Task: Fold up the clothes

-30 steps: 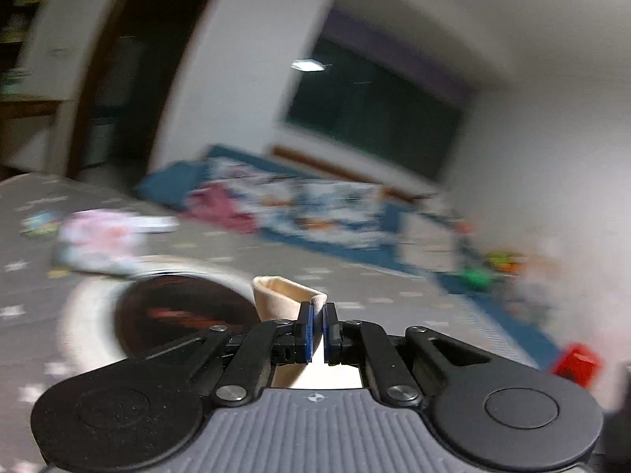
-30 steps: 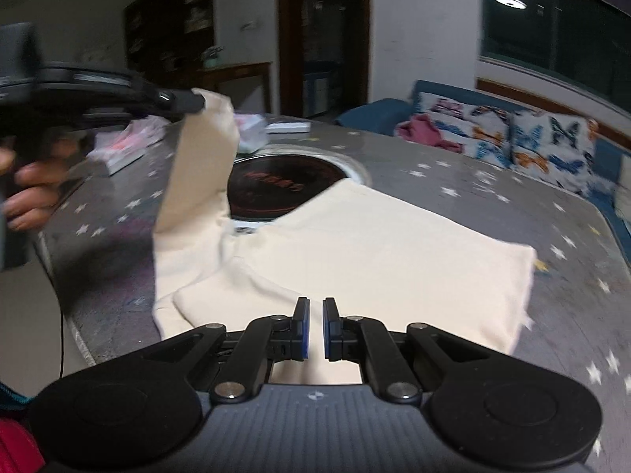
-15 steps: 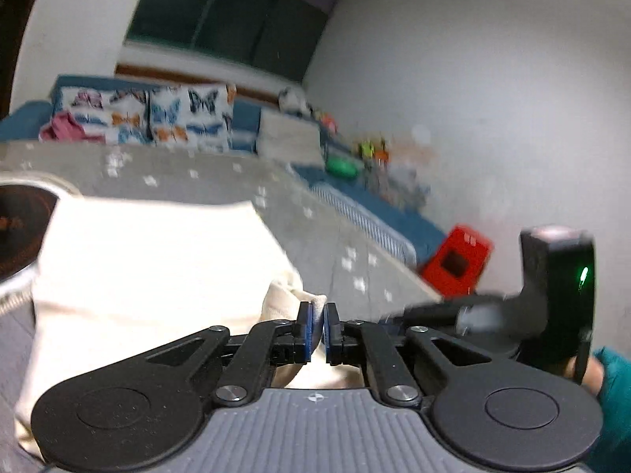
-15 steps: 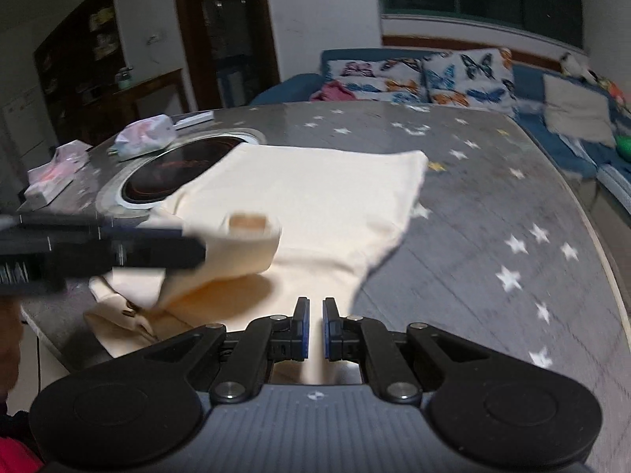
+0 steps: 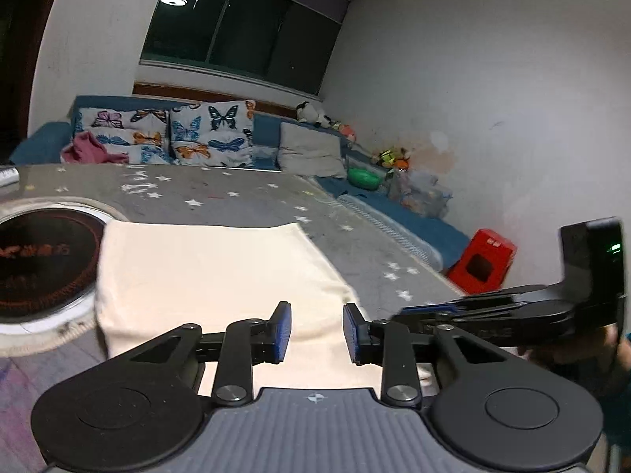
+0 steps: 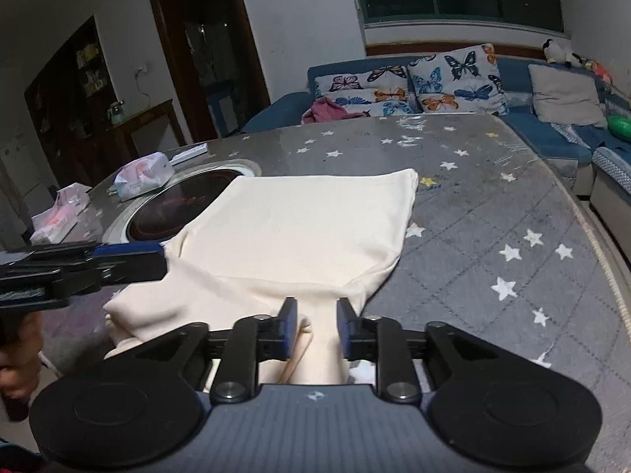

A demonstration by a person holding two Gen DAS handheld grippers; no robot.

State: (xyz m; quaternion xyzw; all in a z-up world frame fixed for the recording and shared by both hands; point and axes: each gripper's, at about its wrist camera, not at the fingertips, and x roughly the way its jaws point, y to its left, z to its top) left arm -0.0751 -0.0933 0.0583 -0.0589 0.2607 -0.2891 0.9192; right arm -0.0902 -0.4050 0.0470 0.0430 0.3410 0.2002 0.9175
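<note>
On the grey star-patterned table (image 6: 493, 216), a cream garment (image 6: 299, 228) lay spread flat, its far hem toward the sofa (image 6: 552, 134) and its near end bunched in loose folds at the table's near edge. One far corner of the garment overlapped the rim of the round black cooktop (image 6: 177, 209) set into the table; the rest lay to the right of that cooktop. The right gripper (image 6: 313, 329) hovered over the garment's near folds with its blue-padded jaws parted and nothing between them. The left gripper (image 5: 317, 333) was likewise released, jaws apart above the near part of the cream cloth, gripping nothing. In the right wrist view the left gripper's black fingers entered from the left, just over the garment's near-left edge beside the cooktop, with part of the hand (image 6: 15, 370) holding it visible below. In the left wrist view the right gripper came in from the right, reaching toward the garment's near-right corner.

Left of the cooktop, two pink-and-white tissue packs (image 6: 144, 175) rested on the table. Beyond the table, relative to the cooktop's far side, stood the blue sofa with butterfly-print cushions (image 6: 457, 79), a grey cushion (image 6: 566, 94) and a crumpled pink cloth (image 6: 327, 110). A red stool (image 5: 481, 260) stood on the floor past the table's right edge.
</note>
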